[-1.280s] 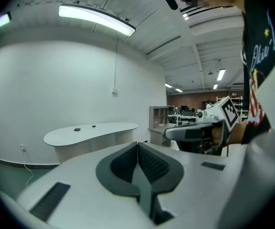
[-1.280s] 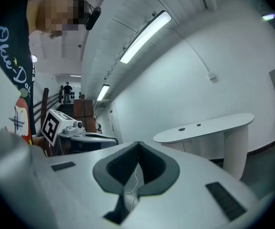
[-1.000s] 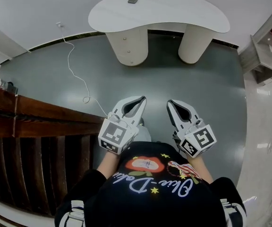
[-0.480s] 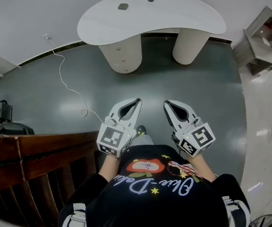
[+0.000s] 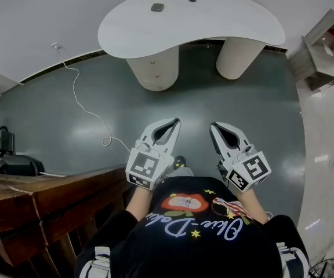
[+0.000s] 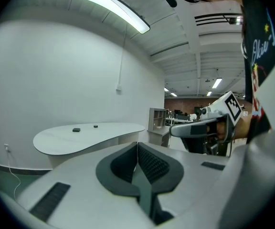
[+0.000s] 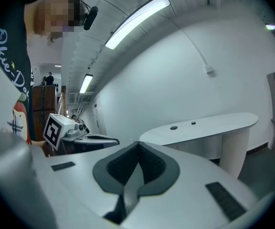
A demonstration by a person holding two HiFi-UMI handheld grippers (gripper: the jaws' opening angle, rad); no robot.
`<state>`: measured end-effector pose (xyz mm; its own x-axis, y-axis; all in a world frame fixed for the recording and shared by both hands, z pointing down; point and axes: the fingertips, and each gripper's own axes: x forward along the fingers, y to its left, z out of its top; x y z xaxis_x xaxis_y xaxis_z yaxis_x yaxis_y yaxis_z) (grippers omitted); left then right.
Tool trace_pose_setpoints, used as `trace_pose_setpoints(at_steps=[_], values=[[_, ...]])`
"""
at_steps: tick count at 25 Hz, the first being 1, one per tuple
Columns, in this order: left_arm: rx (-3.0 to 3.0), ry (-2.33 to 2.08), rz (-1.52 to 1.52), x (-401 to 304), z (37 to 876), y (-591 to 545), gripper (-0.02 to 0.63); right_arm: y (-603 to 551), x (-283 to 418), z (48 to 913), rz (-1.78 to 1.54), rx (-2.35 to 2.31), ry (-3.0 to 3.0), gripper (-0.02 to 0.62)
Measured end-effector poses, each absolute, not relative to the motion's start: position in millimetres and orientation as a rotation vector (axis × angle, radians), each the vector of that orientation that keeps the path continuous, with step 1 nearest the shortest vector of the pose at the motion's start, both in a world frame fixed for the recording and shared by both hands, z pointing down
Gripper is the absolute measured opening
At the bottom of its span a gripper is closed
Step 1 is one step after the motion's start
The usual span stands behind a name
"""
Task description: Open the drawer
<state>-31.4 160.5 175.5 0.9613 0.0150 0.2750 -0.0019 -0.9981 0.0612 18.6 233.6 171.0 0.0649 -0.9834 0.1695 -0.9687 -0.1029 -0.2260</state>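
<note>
A white kidney-shaped table (image 5: pixel 225 25) stands ahead on two round pedestals. The left pedestal (image 5: pixel 155 68) has small knobs down its front, as drawer fronts would; the right pedestal (image 5: pixel 236 57) is plain. Both grippers are held side by side above the grey floor, well short of the table. My left gripper (image 5: pixel 175 121) is shut with nothing in it, its tips meeting in the left gripper view (image 6: pixel 137 145). My right gripper (image 5: pixel 214 125) is also shut and empty, its jaws closed in the right gripper view (image 7: pixel 138 143).
Two small dark objects (image 5: pixel 157 7) lie on the tabletop. A white cable (image 5: pixel 86 109) trails over the floor at the left. Dark wooden furniture (image 5: pixel 39 198) fills the lower left. An open shelf unit (image 5: pixel 323 54) stands at the right.
The wooden furniture has slid down and left in the view and the table looks slightly nearer. Both grippers stay shut and keep side by side.
</note>
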Motion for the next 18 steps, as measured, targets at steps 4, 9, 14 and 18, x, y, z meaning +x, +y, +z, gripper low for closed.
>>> trace_pose_setpoints(at_steps=[4,9,14,18], values=[[3.047,-0.004,0.419,-34,176,142,0.006,215,18,167,-0.437,-2.263,2.079,0.0],[3.03,-0.01,0.402,-39,179,130,0.006,207,15,168,-0.458,-2.273,2.072,0.0],[3.005,-0.034,0.396,-43,185,126,0.006,202,16,172,-0.49,-2.261,2.091,0.0],[2.998,-0.117,0.392,-46,185,113,0.006,184,18,173,-0.486,-2.206,2.151,0.0]])
